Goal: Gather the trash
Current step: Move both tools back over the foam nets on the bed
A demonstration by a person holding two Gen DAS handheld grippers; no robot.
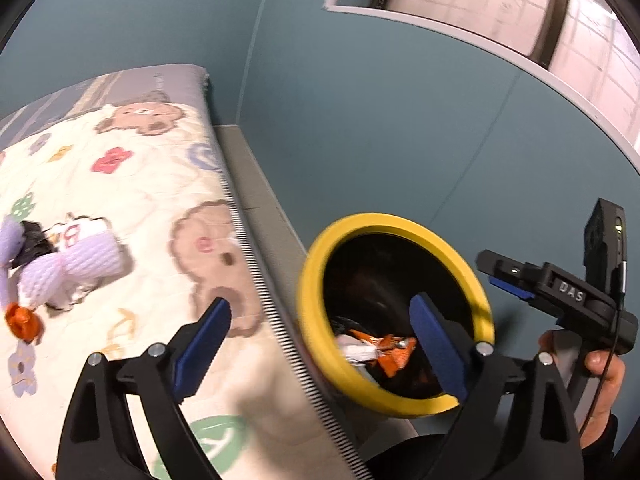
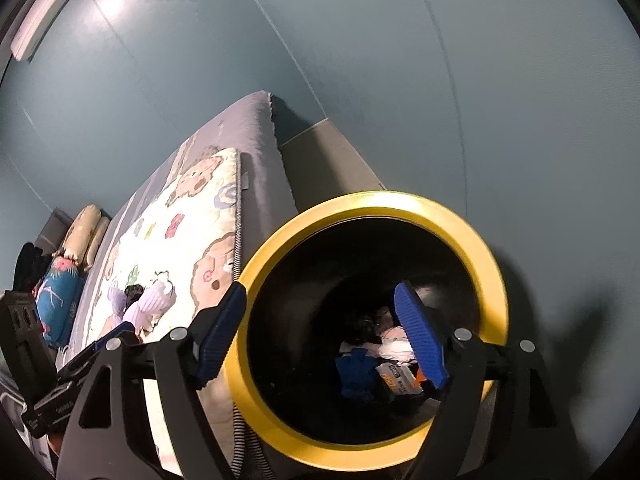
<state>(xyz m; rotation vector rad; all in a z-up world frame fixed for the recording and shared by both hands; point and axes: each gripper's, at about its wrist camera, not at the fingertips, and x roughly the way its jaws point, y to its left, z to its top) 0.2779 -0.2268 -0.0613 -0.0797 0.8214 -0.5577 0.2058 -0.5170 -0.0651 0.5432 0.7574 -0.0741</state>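
Observation:
A black trash bin with a yellow rim (image 1: 320,300) (image 2: 486,240) stands beside the bed, holding wrappers (image 1: 384,350) (image 2: 394,372). My left gripper (image 1: 320,344) is open and empty, one finger over the bed, the other over the bin's mouth. My right gripper (image 2: 320,344) is open and empty; its right finger is inside the bin's opening, its left finger outside the rim. On the bed lie a lilac crumpled item (image 1: 80,264) (image 2: 150,302), a black scrap (image 1: 34,240) (image 2: 134,292) and an orange wrapper (image 1: 24,322).
The bed has a bear-print quilt (image 1: 152,184) (image 2: 188,240) with pillows (image 2: 86,232) at its far end. A teal wall (image 1: 380,120) stands close behind bin and bed. A window (image 1: 500,4) is up right. The right gripper's body (image 1: 568,292) shows beside the bin.

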